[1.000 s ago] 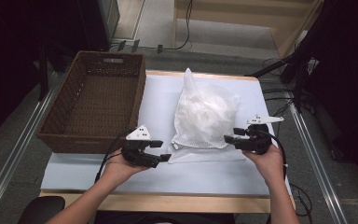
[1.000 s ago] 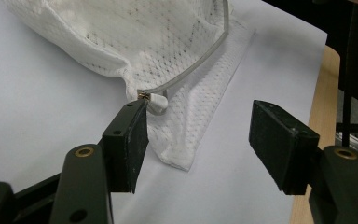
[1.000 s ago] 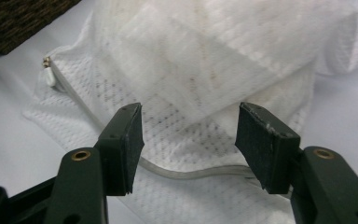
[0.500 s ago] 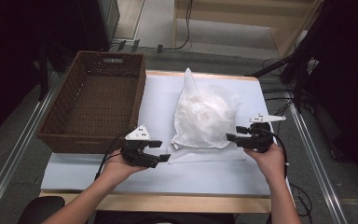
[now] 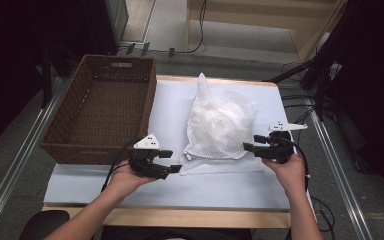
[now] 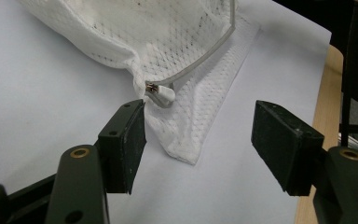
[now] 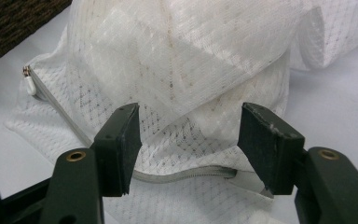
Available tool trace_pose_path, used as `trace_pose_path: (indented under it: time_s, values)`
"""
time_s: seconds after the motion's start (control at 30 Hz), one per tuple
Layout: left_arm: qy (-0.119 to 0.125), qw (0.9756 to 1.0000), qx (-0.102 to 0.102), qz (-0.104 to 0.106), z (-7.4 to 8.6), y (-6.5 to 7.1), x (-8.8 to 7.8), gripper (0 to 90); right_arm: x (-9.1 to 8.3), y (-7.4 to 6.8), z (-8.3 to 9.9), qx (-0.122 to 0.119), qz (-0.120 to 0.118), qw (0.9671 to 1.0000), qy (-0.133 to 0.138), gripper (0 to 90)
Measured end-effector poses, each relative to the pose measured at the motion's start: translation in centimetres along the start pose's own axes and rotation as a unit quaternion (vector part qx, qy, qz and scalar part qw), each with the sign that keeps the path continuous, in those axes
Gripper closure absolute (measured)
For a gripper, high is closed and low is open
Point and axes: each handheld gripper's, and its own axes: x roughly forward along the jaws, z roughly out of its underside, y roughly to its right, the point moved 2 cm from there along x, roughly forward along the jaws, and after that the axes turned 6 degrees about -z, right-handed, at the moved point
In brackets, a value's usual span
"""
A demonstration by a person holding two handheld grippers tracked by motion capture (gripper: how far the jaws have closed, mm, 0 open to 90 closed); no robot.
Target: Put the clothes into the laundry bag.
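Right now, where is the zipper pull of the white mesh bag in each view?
High view: zipper pull at the mesh bag's near left corner, beside the left gripper.
Left gripper view: zipper pull above centre, ahead of the open jaws.
Right gripper view: zipper pull far left.
Shared landmark: the grey zipper line.
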Motion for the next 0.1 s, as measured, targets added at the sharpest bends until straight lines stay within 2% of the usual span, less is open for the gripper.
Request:
trace_pose_path:
  time_s: [0.1]
  values:
    - [0.0, 1.0, -0.003, 0.001, 0.03, -0.08, 0.05, 34.1, 0.0, 0.04, 0.0, 0.001, -0.001, 1.0, 0.0, 40.7]
